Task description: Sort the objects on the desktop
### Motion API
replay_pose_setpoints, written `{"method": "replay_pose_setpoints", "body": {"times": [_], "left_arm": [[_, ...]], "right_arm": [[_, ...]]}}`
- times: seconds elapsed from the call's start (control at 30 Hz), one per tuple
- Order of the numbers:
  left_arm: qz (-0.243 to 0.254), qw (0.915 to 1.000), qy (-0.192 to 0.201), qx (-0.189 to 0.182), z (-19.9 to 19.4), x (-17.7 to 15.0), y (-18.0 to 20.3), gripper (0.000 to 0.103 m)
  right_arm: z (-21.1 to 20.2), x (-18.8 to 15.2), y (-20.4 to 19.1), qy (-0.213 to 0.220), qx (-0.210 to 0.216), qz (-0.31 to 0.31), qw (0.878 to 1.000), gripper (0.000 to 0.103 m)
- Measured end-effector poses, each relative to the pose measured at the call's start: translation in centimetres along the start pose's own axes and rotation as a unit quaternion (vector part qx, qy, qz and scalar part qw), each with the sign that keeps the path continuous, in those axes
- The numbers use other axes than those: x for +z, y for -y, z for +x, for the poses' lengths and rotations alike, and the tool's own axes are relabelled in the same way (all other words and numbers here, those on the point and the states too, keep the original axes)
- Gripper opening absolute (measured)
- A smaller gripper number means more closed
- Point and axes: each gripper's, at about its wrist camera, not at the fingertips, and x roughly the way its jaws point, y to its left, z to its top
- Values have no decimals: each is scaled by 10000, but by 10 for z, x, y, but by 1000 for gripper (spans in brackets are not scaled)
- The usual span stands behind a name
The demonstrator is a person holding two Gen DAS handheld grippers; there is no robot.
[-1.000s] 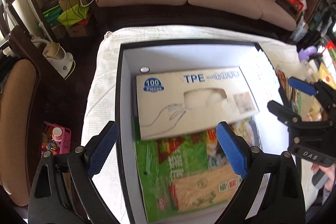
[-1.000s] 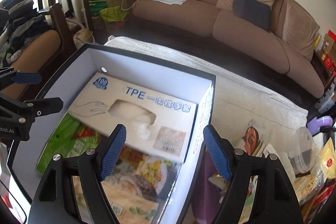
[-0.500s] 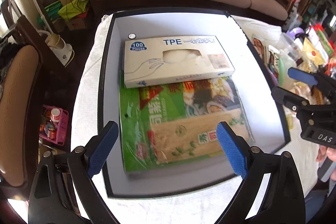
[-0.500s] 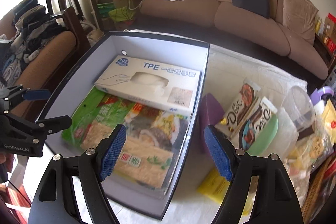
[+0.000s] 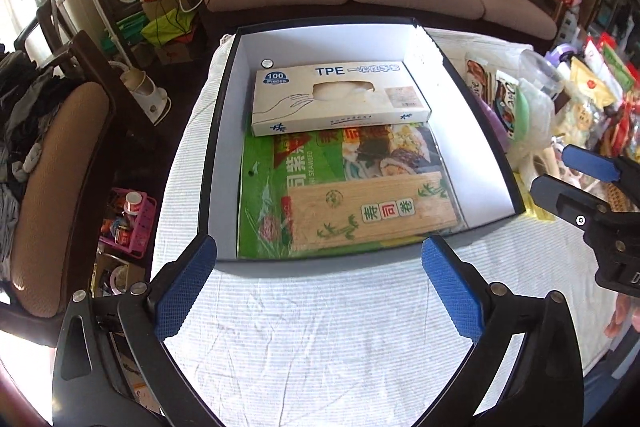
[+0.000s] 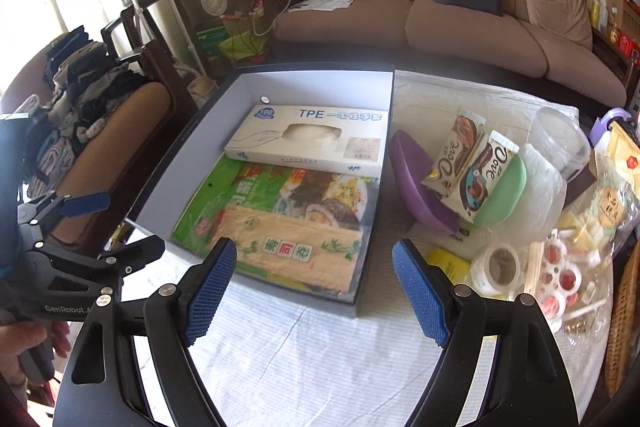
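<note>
Both grippers — left gripper [image 5: 318, 283] and right gripper [image 6: 314, 291] — hang wide open and empty at the frame bottoms, below the box [image 6: 362, 301] holding the glove carton [image 6: 308, 139] and seaweed pack [image 6: 280, 223]; reaching right for the chocolate bars [image 6: 466, 171] risks toppling that loose, crowded pile.

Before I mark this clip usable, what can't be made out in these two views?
- Far strip of the seaweed pack: covered by the glove box, both views.
- Purple bowl contents: hidden by Dove bars, right wrist view.
- Items past the storage box wall: cut by the left wrist view's edge.
- Clear bag labels: too small.
</note>
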Motion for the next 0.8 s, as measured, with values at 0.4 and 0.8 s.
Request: {"method": "replay_pose_setpoints", "body": {"times": [0.4, 0.8], "left_arm": [[16, 9997, 231, -37, -50, -33, 22, 103], [198, 9961, 389, -763, -42, -80, 100, 103]], "right_arm": [[-49, -32, -9, 116, -7, -76, 9999, 84], [-75, -114, 41, 155, -345, -161, 9992, 87]]}}
